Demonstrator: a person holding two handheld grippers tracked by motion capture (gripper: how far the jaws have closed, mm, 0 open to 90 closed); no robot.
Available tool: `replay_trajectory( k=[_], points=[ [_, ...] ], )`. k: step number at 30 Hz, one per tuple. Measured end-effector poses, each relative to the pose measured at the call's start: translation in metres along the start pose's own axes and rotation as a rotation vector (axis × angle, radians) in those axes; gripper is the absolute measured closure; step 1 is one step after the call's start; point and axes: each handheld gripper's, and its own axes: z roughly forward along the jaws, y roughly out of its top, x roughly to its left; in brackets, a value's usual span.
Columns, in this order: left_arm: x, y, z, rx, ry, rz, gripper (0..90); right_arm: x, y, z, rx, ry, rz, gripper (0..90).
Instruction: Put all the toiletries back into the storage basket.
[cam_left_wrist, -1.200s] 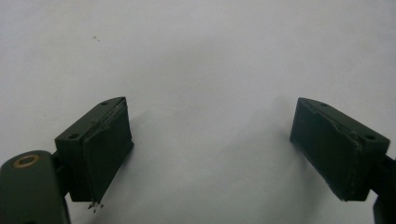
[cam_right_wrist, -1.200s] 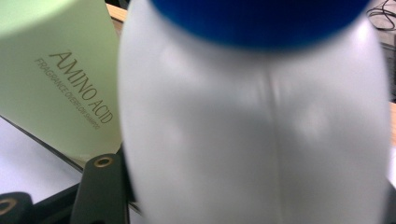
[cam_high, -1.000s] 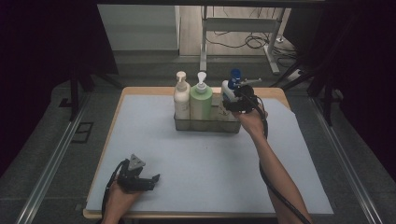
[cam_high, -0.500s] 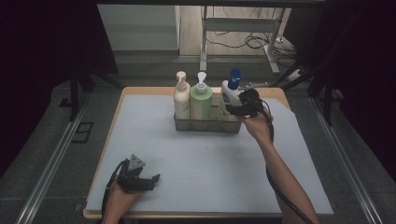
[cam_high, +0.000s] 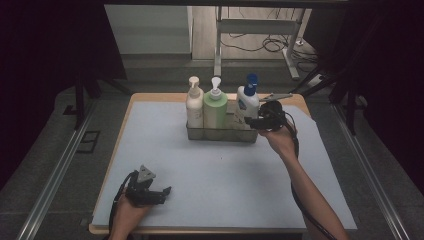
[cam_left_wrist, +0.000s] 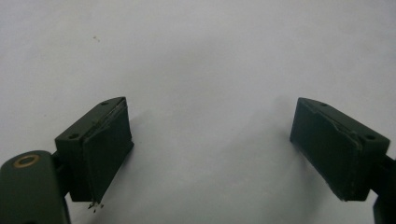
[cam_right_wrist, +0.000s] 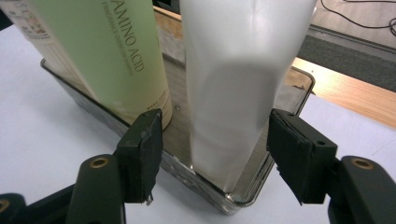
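Note:
A metal tray (cam_high: 220, 136) stands at the back of the white mat with three pump bottles upright in it: a cream one (cam_high: 194, 107), a green one (cam_high: 215, 110) and a white one with a blue pump (cam_high: 247, 102). My right gripper (cam_high: 253, 121) is level at the tray's right end, open. In the right gripper view its pads (cam_right_wrist: 145, 140) sit short of the white bottle (cam_right_wrist: 233, 70), one to each side and not touching it, with the green bottle (cam_right_wrist: 107, 56) at the left. My left gripper (cam_high: 162, 192) rests open near the front left, nothing between its jaws (cam_left_wrist: 210, 149).
The white mat (cam_high: 215, 175) covers a wooden table whose edge (cam_high: 295, 100) shows behind the tray. Metal rails run along both sides of the table. Cables and a stand's legs lie on the floor beyond it.
My right gripper has drawn back a little from the white bottle, to the right and toward the person. The bottles, the tray and the left gripper have stayed put.

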Motion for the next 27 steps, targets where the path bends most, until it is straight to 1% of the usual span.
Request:
replay_trajectory(
  k=[4,7,11,17,23,27],
  points=[
    [0.0,0.0,0.0,0.0,0.001,0.0,12.4,0.0,-0.003,-0.005,0.0,0.015,0.0,37.4],
    [0.0,0.0,0.0,0.0,0.001,0.0,12.4,0.0,-0.006,-0.008,-0.004,0.016,-0.01,37.4],
    [0.0,0.0,0.0,0.0,0.001,0.0,12.4,0.001,-0.009,-0.013,-0.007,0.027,-0.011,38.1],
    [0.0,0.0,0.0,0.0,0.001,0.0,12.4,-0.001,-0.015,-0.017,-0.002,0.04,-0.005,42.1],
    [0.0,0.0,0.0,-0.001,0.001,0.001,12.4,-0.003,-0.023,-0.021,0.01,0.041,0.0,46.1],
    [0.0,0.0,0.0,0.0,0.001,0.001,12.4,-0.004,-0.028,-0.023,0.019,0.03,-0.008,49.6]
  ],
)
